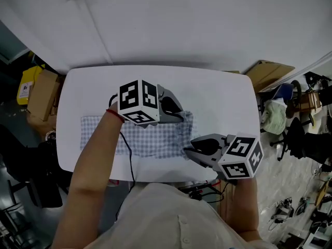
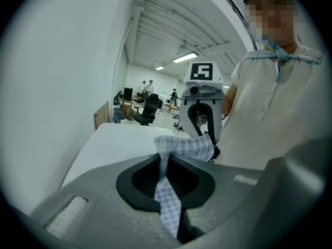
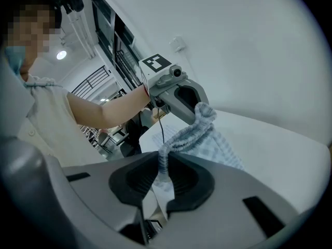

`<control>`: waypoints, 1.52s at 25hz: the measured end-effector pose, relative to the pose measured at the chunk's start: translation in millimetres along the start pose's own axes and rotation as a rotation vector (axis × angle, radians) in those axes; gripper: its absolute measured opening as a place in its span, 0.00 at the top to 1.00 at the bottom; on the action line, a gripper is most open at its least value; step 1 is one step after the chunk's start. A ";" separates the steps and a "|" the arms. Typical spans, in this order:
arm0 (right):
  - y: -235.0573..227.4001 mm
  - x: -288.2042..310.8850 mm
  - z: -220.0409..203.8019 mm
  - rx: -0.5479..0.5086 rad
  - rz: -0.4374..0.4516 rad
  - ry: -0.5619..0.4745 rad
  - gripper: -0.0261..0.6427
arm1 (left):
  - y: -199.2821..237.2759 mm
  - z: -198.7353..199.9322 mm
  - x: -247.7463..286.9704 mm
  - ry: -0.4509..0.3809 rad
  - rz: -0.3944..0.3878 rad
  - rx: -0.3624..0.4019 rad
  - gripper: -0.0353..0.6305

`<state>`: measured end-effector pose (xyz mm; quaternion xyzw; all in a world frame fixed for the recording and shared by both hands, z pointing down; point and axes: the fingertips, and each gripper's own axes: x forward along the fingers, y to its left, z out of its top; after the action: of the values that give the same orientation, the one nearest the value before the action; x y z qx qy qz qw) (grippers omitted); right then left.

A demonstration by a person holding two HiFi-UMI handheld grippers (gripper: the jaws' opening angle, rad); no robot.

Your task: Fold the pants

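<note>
Your right gripper [image 1: 188, 149] pinches the near right edge of the pants [image 1: 148, 137], jaws nearly together on the cloth. Just beyond it, your left gripper [image 1: 182, 116] is clamped tight on the far right edge. The pants trail left across the table [image 1: 223, 95].

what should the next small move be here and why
The left gripper and right gripper are each shut on the right end of the pants, raised off the table; the rest lies flat. So probably carry both toward the left end to fold them in half.
</note>
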<state>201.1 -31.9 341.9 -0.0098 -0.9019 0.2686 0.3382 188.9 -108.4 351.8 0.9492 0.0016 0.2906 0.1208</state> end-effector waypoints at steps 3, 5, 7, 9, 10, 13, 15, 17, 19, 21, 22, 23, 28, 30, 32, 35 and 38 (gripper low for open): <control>14.1 27.8 10.9 -0.026 0.025 0.016 0.86 | -8.9 -21.7 -22.5 0.002 0.024 -0.018 0.90; 23.1 44.8 17.6 -0.039 0.045 0.027 0.86 | -14.6 -34.2 -36.8 0.004 0.040 -0.033 0.90; 32.4 60.9 25.3 -0.048 0.067 0.034 0.86 | -20.5 -45.9 -51.5 0.007 0.056 -0.049 0.90; 43.3 78.0 34.4 -0.060 0.090 0.039 0.86 | -27.3 -59.1 -68.4 0.007 0.074 -0.067 0.90; 48.9 86.6 39.4 -0.068 0.101 0.042 0.86 | -30.6 -65.8 -77.2 0.006 0.083 -0.075 0.90; 64.5 110.9 54.8 -0.096 0.132 0.053 0.86 | -39.3 -84.3 -103.5 -0.002 0.117 -0.098 0.90; 73.6 127.6 63.9 -0.109 0.150 0.058 0.86 | -44.2 -96.2 -119.9 -0.007 0.141 -0.112 0.90; 81.5 144.9 71.2 -0.117 0.165 0.065 0.86 | -48.9 -108.5 -134.7 -0.006 0.162 -0.127 0.90; 87.5 163.2 77.1 -0.121 0.179 0.076 0.86 | -52.7 -122.2 -148.1 -0.002 0.180 -0.145 0.90; 92.0 183.9 82.4 -0.120 0.188 0.087 0.86 | -55.4 -139.4 -161.0 0.001 0.197 -0.169 0.90; 94.5 195.1 84.2 -0.118 0.192 0.093 0.86 | -57.1 -149.5 -167.2 0.004 0.204 -0.184 0.90; 97.3 206.3 85.3 -0.116 0.196 0.099 0.86 | -59.3 -160.1 -173.0 0.007 0.211 -0.199 0.90; 107.3 255.1 92.4 -0.112 0.218 0.134 0.86 | -66.1 -208.4 -199.7 0.020 0.246 -0.281 0.90; 110.9 273.5 96.5 -0.111 0.229 0.146 0.86 | -67.7 -226.0 -209.5 0.023 0.257 -0.312 0.90; 113.5 292.2 99.3 -0.110 0.240 0.161 0.86 | -68.9 -244.1 -217.8 0.030 0.267 -0.344 0.90; 113.9 319.8 99.1 -0.106 0.252 0.186 0.86 | -69.8 -271.2 -225.9 0.042 0.286 -0.391 0.90; 112.7 345.9 98.5 -0.109 0.251 0.211 0.86 | -69.4 -296.5 -233.4 0.052 0.304 -0.434 0.90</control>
<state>-144.8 86.4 434.0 -0.1688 -0.8662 0.2571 0.3938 -164.2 9.6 444.9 0.8825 -0.2003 0.3234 0.2766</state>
